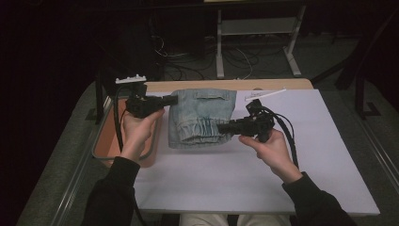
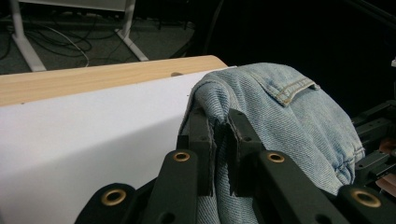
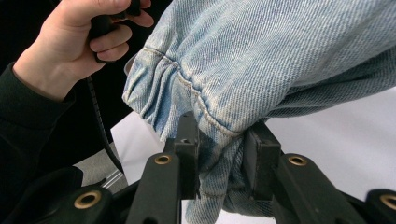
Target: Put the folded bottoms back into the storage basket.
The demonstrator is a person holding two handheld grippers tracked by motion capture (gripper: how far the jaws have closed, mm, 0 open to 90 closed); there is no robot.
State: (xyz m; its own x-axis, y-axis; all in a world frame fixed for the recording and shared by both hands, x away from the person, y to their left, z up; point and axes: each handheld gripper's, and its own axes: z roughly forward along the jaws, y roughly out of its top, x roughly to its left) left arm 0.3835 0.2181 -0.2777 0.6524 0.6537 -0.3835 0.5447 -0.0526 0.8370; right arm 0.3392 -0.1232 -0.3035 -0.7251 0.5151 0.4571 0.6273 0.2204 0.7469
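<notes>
Because the left gripper (image 2: 219,140) has its fingers (image 2: 201,135) drawn narrow on only a thin pleat of cloth at the fold of the denim shorts (image 2: 289,121), my worry is that this small bite slides out once the garment's weight hangs from it, dropping that side back onto the worktop (image 2: 88,140). The right gripper (image 3: 224,154) has a fuller hold: its fingers (image 3: 187,140) are set wider and clamp a thick bunch of the elastic, gathered hem, yet such a bulky wad could squeeze out sideways if the hand twists. Should the two hands pull apart unevenly, the fold would likely skew. In the high view the shorts (image 1: 202,117) sit at the centre of the frame, on the far part of the white worktop (image 1: 263,188), with the left gripper (image 1: 171,100) at their upper left corner and the right gripper (image 1: 221,128) at their lower right edge. Left of the garment, a tan bin (image 1: 106,143) sits beside the worktop, and any cloth that slips there may drape over its rim.
</notes>
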